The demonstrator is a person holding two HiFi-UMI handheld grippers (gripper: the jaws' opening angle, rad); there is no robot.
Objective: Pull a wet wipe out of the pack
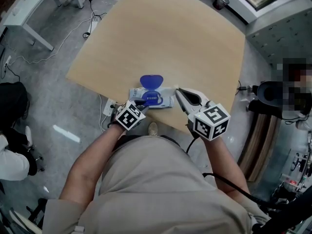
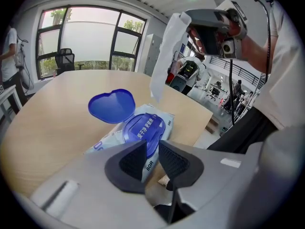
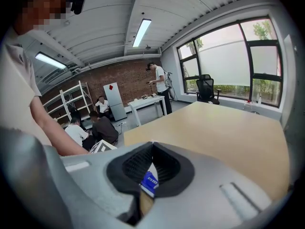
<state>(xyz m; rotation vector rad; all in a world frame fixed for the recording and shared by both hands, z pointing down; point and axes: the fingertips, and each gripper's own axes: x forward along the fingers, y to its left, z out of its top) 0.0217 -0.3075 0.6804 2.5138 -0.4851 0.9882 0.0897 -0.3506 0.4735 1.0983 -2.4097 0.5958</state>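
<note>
The wet wipe pack (image 1: pixel 157 98) lies near the front edge of the wooden table (image 1: pixel 161 38), its blue lid (image 1: pixel 151 81) flipped open. In the left gripper view the pack (image 2: pixel 138 128) sits just ahead, and my left gripper (image 2: pixel 152 159) is shut on its near end; the same gripper (image 1: pixel 144 102) shows at the pack's left in the head view. My right gripper (image 2: pixel 187 19) is raised above the pack and shut on a white wet wipe (image 2: pixel 167 56) that hangs down free, its lower tip just over the pack. In the right gripper view the right gripper (image 3: pixel 152 151) shows the wipe (image 3: pixel 150 168) pinched between its pads.
The table's front edge (image 1: pixel 146 113) runs just before my body. A white desk (image 1: pixel 29 9) and floor cables (image 1: pixel 73 30) lie at the far left. An office chair (image 1: pixel 273 96) stands to the right. A person (image 1: pixel 12 162) sits at the left.
</note>
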